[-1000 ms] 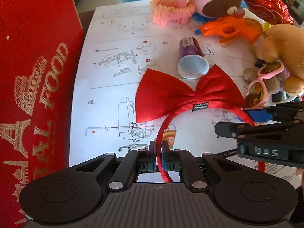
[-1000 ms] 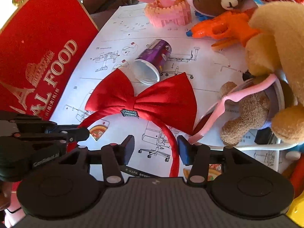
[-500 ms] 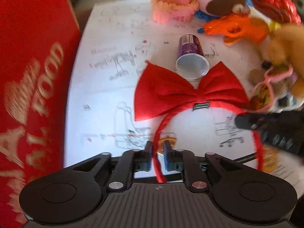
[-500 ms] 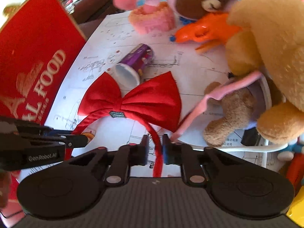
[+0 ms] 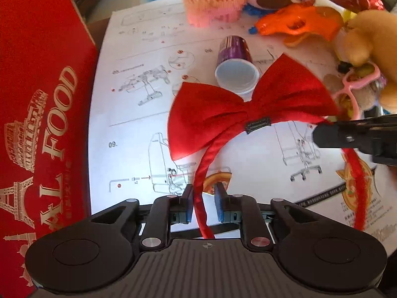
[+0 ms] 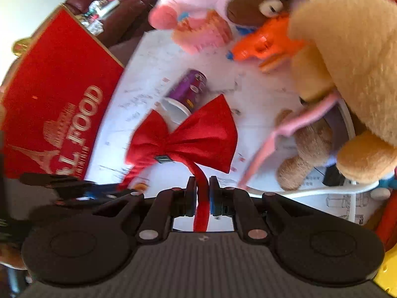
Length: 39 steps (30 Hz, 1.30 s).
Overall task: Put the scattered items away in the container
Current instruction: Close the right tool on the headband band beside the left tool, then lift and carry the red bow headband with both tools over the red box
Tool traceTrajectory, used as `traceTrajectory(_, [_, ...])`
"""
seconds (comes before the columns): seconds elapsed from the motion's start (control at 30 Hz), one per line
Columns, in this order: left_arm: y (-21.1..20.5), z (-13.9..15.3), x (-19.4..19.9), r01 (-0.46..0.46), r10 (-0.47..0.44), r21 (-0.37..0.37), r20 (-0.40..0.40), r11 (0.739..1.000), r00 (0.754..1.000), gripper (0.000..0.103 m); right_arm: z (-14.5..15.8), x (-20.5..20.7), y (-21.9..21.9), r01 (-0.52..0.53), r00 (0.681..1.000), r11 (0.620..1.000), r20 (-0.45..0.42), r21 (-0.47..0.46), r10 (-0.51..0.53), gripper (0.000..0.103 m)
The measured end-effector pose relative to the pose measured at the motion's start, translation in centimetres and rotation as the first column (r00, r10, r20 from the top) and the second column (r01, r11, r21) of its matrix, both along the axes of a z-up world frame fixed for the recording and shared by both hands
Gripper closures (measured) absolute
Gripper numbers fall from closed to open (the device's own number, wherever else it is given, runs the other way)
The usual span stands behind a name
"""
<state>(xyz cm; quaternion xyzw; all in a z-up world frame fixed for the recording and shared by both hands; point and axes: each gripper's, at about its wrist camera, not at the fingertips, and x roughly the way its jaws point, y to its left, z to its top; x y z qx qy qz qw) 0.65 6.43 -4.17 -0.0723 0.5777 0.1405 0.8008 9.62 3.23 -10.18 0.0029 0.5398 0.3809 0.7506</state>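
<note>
A red bow headband (image 5: 250,109) lies over a white instruction sheet (image 5: 148,114); it also shows in the right wrist view (image 6: 198,136). My left gripper (image 5: 203,203) stands around one end of the band with a gap on each side, jaws partly open. My right gripper (image 6: 202,193) is shut on the other end of the band and holds it raised. The right gripper also shows in the left wrist view (image 5: 352,139). A red box marked FOOD (image 5: 42,114) stands at the left.
A purple cup (image 5: 235,64) lies on its side behind the bow. An orange toy gun (image 5: 297,22), a pink block piece (image 5: 213,7), plush toys (image 6: 347,57) and pink glasses (image 5: 354,87) crowd the back and right.
My right gripper closed on the band's right end and lifted it; the bow tilted up. My left gripper's jaws opened from the band's left end.
</note>
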Motion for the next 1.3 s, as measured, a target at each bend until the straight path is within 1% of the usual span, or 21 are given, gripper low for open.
traceTrajectory(0.03, [0.1, 0.1, -0.1, -0.014, 0.014, 0.005, 0.005, 1.0, 1.0, 0.099, 0.4, 0.0, 0.1, -0.008, 1.0, 1.0, 0.017, 0.003, 0.007, 0.091])
traceTrajectory(0.07, [0.3, 0.2, -0.1, -0.025, 0.025, 0.005, 0.01, 1.0, 1.0, 0.102, 0.6, 0.0, 0.1, -0.01, 1.0, 1.0, 0.029, 0.004, 0.01, 0.091])
traceTrajectory(0.17, [0.6, 0.9, -0.6, -0.049, 0.049, 0.014, 0.035, 0.999, 0.998, 0.102, 0.9, 0.5, 0.0, -0.006, 1.0, 1.0, 0.008, 0.021, 0.006, 0.091])
traceTrajectory(0.3, [-0.1, 2.2, -1.2, -0.034, 0.028, 0.087, 0.069, 0.996, 0.997, 0.101, 1.0, 0.3, -0.1, -0.004, 1.0, 1.0, 0.008, 0.019, 0.004, 0.091])
traceTrajectory(0.37, [-0.1, 2.9, -1.4, -0.037, 0.029, 0.09, 0.08, 0.995, 0.996, 0.101, 1.2, 0.1, -0.1, -0.002, 1.0, 1.0, 0.017, 0.021, 0.001, 0.091])
traceTrajectory(0.4, [0.0, 3.2, -1.5, 0.014, -0.022, 0.087, 0.088, 0.996, 0.996, 0.101, 1.5, 0.1, -0.1, 0.0, 1.0, 1.0, 0.021, 0.026, -0.001, 0.091])
traceTrajectory(0.6, [-0.3, 5.0, -2.1, 0.009, -0.024, 0.107, 0.135, 0.994, 0.991, 0.101, 3.2, -0.4, -0.6, 0.005, 0.999, 0.998, 0.049, 0.056, -0.007, 0.091])
traceTrajectory(0.8, [-0.4, 8.2, -3.0, 0.012, -0.037, 0.126, 0.194, 0.992, 0.98, 0.101, 5.8, -1.0, -1.3, 0.014, 0.996, 0.994, 0.087, 0.107, -0.023, 0.091])
traceTrajectory(0.93, [-0.6, 10.6, -4.0, 0.013, -0.055, 0.173, 0.239, 0.985, 0.97, 0.101, 7.7, -1.8, -1.1, -0.002, 0.991, 0.991, 0.134, 0.131, -0.015, 0.091])
traceTrajectory(1.07, [-0.2, 12.6, -5.3, -0.007, -0.049, 0.196, 0.28, 0.981, 0.959, 0.101, 9.5, -2.7, -0.7, -0.023, 0.985, 0.988, 0.175, 0.155, -0.004, 0.091])
traceTrajectory(1.2, [0.4, 14.1, -6.8, -0.035, -0.031, 0.197, 0.32, 0.98, 0.947, 0.101, 11.7, -3.7, 0.0, -0.053, 0.976, 0.981, 0.217, 0.187, 0.011, 0.091])
traceTrajectory(1.3, [1.1, 15.7, -8.0, -0.062, -0.017, 0.207, 0.359, 0.976, 0.933, 0.101, 13.6, -4.6, 0.8, -0.08, 0.966, 0.976, 0.257, 0.203, 0.026, 0.091])
